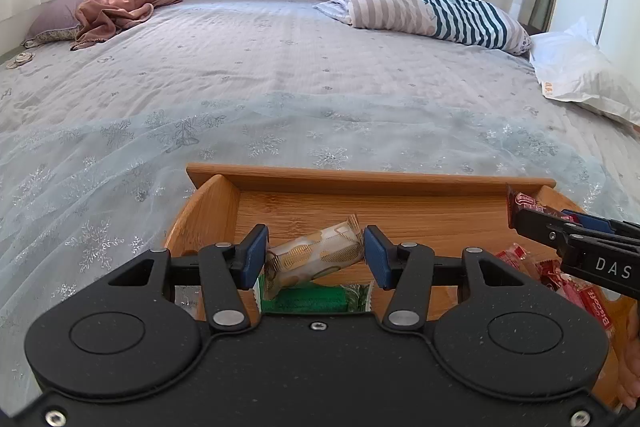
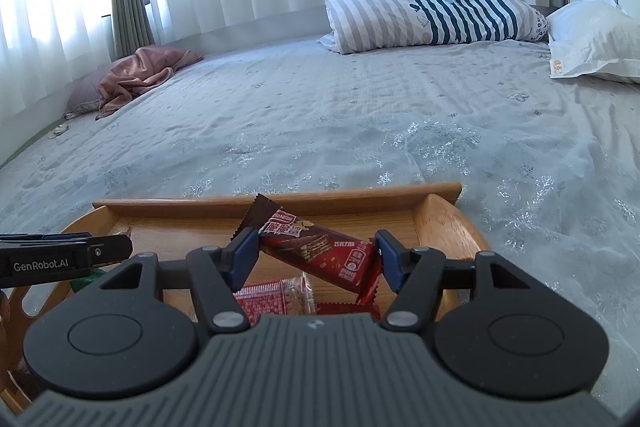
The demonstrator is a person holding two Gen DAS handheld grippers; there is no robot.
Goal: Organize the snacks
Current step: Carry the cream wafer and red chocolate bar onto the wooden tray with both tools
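Note:
A wooden tray point(image 1: 360, 179) sits on the bed. My left gripper point(image 1: 315, 257) is shut on a white-and-gold wrapped snack point(image 1: 316, 253), held tilted above the tray's left part. A green-wrapped snack point(image 1: 316, 299) lies under it. My right gripper point(image 2: 316, 259) is shut on a red chocolate wafer bar point(image 2: 320, 251), held tilted over the tray point(image 2: 280, 201). Red snack packets point(image 2: 276, 297) lie below it; they also show in the left wrist view point(image 1: 568, 283). The right gripper enters the left wrist view point(image 1: 516, 217) at the right, gripping the red bar point(image 1: 520, 205).
The tray rests on a pale blue snowflake sheet over the bed point(image 1: 280, 75). A striped pillow point(image 1: 432, 7) and a white pillow point(image 1: 584, 75) lie at the far right. A pink cloth point(image 1: 116, 7) lies on a purple pillow at the far left. Curtains hang behind.

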